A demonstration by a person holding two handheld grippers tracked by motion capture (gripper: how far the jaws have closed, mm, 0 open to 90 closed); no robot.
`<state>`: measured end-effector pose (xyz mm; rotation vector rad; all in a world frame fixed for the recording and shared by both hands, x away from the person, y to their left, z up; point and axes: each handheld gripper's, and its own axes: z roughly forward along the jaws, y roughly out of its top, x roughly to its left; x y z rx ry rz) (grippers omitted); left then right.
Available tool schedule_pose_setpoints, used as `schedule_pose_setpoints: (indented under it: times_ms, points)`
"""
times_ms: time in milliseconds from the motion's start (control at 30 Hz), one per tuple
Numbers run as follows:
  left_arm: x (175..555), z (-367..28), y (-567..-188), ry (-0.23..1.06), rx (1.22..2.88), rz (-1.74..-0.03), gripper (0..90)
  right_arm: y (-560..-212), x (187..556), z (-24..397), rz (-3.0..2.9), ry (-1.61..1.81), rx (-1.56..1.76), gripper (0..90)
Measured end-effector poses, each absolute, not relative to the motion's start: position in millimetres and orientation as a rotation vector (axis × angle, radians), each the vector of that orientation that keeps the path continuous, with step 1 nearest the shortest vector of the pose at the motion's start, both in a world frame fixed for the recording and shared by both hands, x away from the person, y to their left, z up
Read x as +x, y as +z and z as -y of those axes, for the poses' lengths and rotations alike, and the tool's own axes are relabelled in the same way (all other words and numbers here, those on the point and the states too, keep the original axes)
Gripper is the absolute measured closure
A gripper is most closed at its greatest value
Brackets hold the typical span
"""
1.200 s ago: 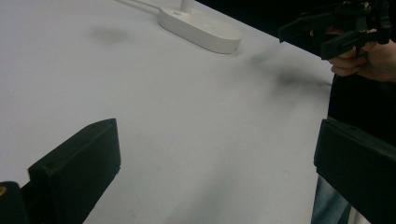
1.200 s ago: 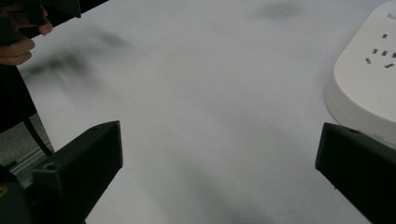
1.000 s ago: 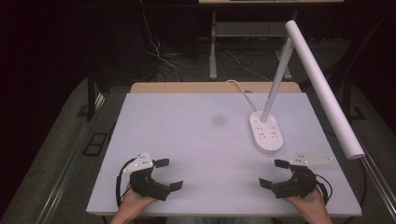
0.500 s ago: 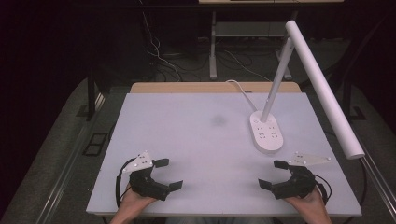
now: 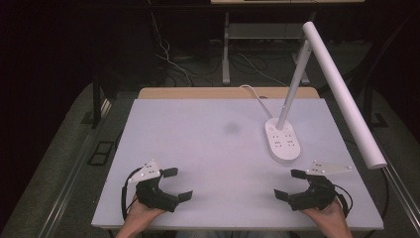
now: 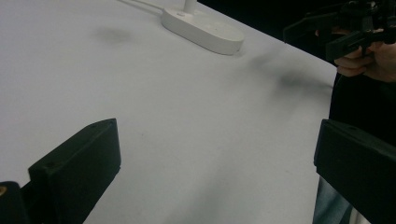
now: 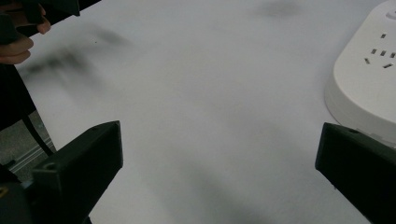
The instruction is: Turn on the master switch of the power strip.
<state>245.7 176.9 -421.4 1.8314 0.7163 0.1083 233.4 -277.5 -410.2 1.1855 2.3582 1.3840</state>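
Both tongs spread apart, low on the surface [image 5: 208,129].
Lamp base [image 5: 283,141] right of centre, nearer right tongs [image 5: 290,184] than left tongs [image 5: 177,184]; no legible writing.

The left gripper [image 5: 173,183] sits low at the near left, held in the left hand [image 5: 141,210], its forearm coming in from the near edge. Its fingers [image 6: 74,172] stand wide apart and point toward the right. The right gripper [image 5: 289,184] sits at the near right in the right hand [image 5: 324,213]. Its fingers [image 7: 77,168] are also spread wide and point left toward the other gripper. Both grippers hold nothing.
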Motion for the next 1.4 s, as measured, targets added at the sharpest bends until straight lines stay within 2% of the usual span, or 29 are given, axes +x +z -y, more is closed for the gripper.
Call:
schedule_pose_setpoints:
  times_ms: [1400]
  points:
    - [246.6, -177.0, -422.8, 0.101, 1.842, -0.73, 0.0, -382.7, 262.1, 255.1, -2.444, 1.279, 1.151, 0.3]
